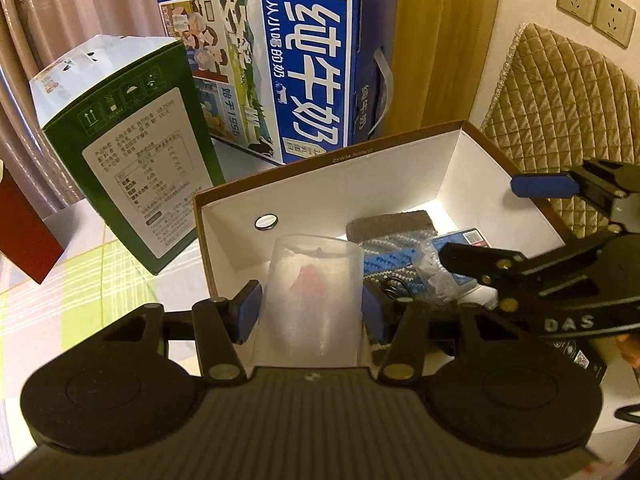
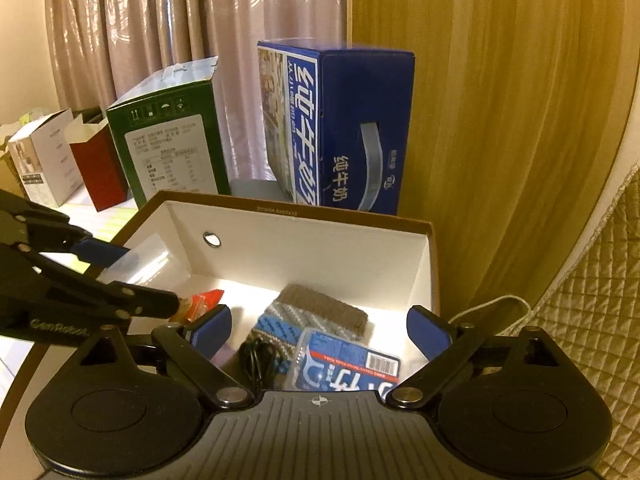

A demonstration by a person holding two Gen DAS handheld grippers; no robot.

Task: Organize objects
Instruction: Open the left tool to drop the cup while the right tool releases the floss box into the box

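Observation:
My left gripper [image 1: 312, 312] is shut on a translucent plastic cup [image 1: 316, 280] with something pinkish inside. It holds the cup over the near left corner of an open brown box with white walls [image 1: 400, 168]. In the right wrist view, the same gripper [image 2: 136, 276] and cup [image 2: 140, 260] come in from the left. My right gripper [image 2: 320, 334] stands open above the box [image 2: 304, 240]; its pads touch nothing. In the box lie a knitted grey-blue cloth [image 2: 320, 312], a blue barcode package [image 2: 352, 368], a black cable [image 2: 256, 356] and a red wrapper [image 2: 206, 300].
A blue milk carton [image 1: 304, 72] and a green box [image 1: 132, 152] stand behind the open box, with a red box [image 2: 96, 168] and a white box [image 2: 44, 160] further left. Curtains hang behind them. A quilted chair back [image 1: 560, 100] is on the right, and a checked cloth [image 1: 92, 264] covers the table.

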